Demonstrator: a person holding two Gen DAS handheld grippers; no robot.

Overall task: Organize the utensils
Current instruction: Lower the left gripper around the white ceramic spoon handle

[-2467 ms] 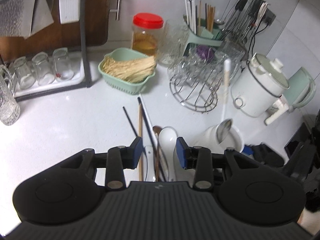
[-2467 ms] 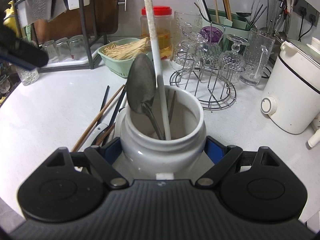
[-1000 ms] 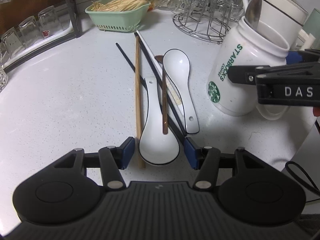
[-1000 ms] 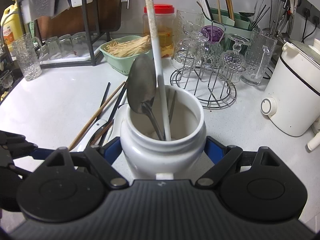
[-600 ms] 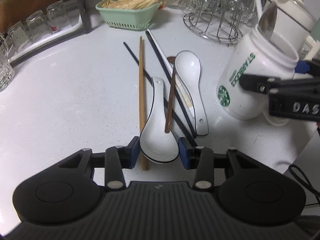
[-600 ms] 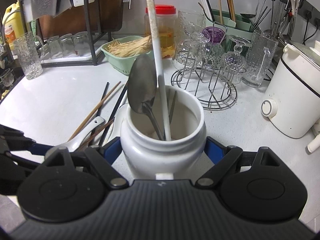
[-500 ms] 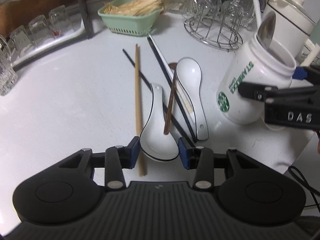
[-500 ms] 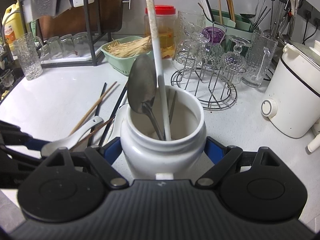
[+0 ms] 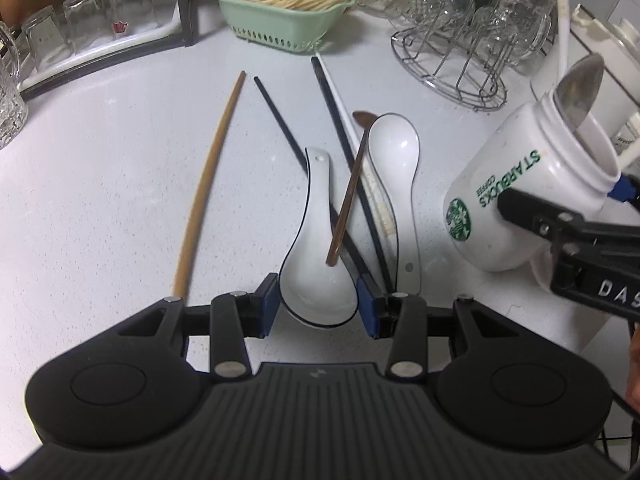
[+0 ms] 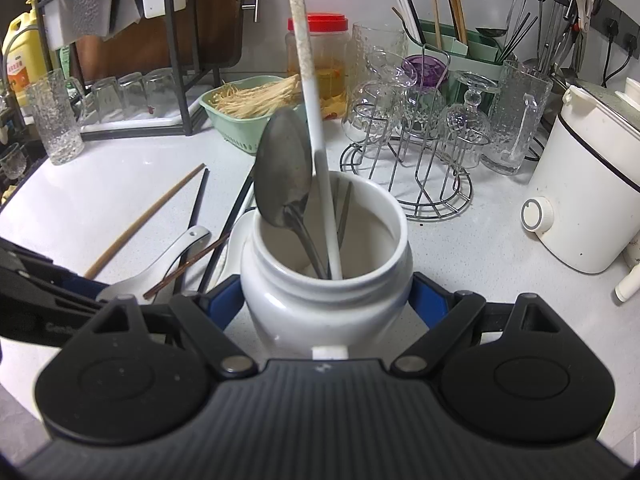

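Observation:
My left gripper (image 9: 317, 306) is shut on the bowl of a white ceramic spoon (image 9: 316, 240), whose handle points away from me. A thin brown stick (image 9: 348, 196) leans into that bowl. On the counter beside it lie a second white spoon (image 9: 394, 152), a wooden chopstick (image 9: 208, 184) and black chopsticks (image 9: 280, 120). To the right, my right gripper (image 10: 328, 300) is shut on a white Starbucks jar (image 10: 328, 308), tilted in the left wrist view (image 9: 520, 200). Inside the jar stand a metal spoon (image 10: 284, 172) and a long white stick (image 10: 310, 100).
A green basket of straws (image 9: 280, 24) and a wire rack of glasses (image 9: 460, 72) stand at the back. A dish rack with upturned glasses (image 9: 80, 20) is at the far left, a white cooker (image 10: 588, 184) at the right, a utensil holder (image 10: 460, 52) by the wall.
The left jaws closed in on the white spoon's bowl and the spoon now tilts up off the counter. The wooden chopstick shifted left. The right gripper and jar stayed put.

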